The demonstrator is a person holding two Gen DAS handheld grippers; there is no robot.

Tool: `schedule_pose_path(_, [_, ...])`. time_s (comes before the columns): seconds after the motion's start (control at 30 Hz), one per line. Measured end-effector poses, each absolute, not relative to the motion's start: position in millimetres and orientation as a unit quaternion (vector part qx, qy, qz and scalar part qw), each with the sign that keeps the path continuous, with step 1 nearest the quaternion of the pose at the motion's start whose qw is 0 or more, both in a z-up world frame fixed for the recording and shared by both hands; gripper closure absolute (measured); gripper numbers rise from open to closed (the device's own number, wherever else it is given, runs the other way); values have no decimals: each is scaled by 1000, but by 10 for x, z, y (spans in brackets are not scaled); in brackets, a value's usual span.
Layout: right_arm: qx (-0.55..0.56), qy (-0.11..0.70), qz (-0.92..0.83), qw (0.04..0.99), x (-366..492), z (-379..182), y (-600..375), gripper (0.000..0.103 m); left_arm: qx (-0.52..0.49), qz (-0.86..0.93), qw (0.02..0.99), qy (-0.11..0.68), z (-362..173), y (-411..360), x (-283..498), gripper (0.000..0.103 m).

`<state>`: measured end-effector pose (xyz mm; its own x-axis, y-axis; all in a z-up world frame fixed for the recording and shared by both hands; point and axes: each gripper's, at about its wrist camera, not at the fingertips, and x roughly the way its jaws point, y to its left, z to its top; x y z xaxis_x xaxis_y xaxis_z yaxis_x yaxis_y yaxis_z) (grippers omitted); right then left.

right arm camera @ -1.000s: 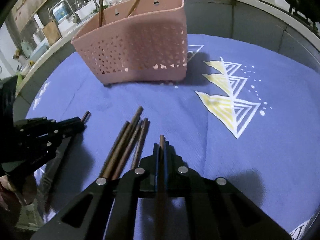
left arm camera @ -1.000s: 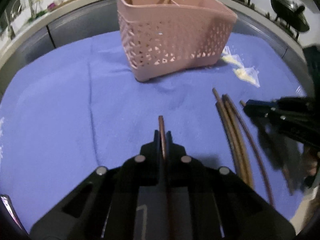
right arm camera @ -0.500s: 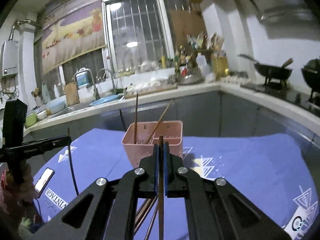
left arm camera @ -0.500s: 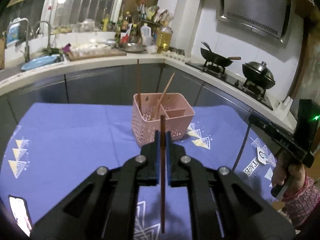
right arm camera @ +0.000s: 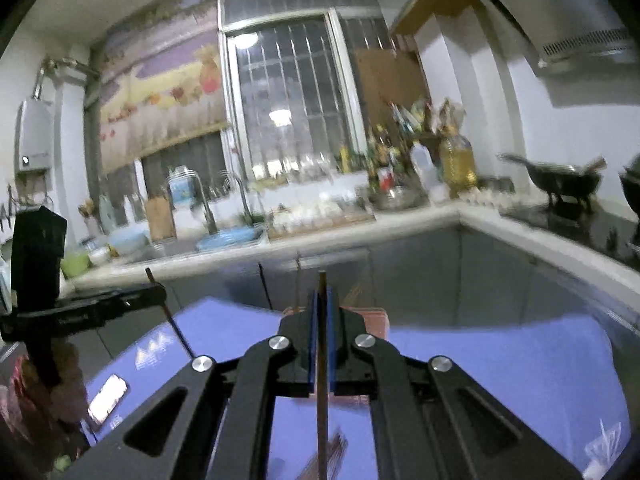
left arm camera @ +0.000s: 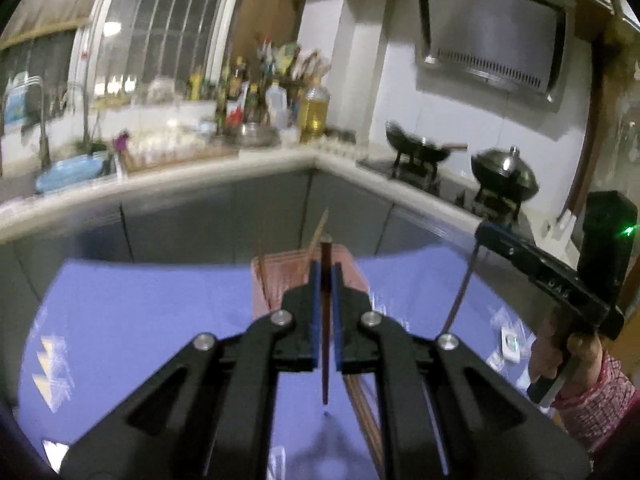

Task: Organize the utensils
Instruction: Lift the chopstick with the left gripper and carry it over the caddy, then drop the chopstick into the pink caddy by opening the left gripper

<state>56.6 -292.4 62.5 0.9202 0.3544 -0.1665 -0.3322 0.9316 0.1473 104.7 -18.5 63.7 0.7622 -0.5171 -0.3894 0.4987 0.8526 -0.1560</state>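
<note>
Above blue cloth, both tongs grip 1 chopstick ea.

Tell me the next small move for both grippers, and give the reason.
Probably carry both forward over the pink basket and lower. The left gripper and right gripper each clamp an upright chopstick above the blue cloth, and chopsticks already stand in the basket.

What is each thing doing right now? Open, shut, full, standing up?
Left gripper: shut on a chopstick.
Right gripper: shut on a chopstick.
Pink basket: upright on the blue cloth, chopsticks standing in it.
Loose chopsticks: lying on the cloth.
</note>
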Motion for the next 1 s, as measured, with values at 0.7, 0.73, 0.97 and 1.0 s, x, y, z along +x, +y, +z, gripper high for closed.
schedule_pose_path(0.7, [91,145,165,971,2316,299,-2447,98,-4,-200,945,260,399,-659,2434,98])
schedule_pose_path(0.73, [99,152,166,969,2320,253,-2452,97,-3,-195,942,272,334,-670,2451,98])
schedule_pose_path(0.97, [116,129,159,972,1986,340,-2512,62,-29,-167,955,242,359,-508,2079,73])
schedule_pose_path(1.0, [115,112,160,974,1854,387,-2528,53,-33,-165,958,231,374,-475,1982,71])
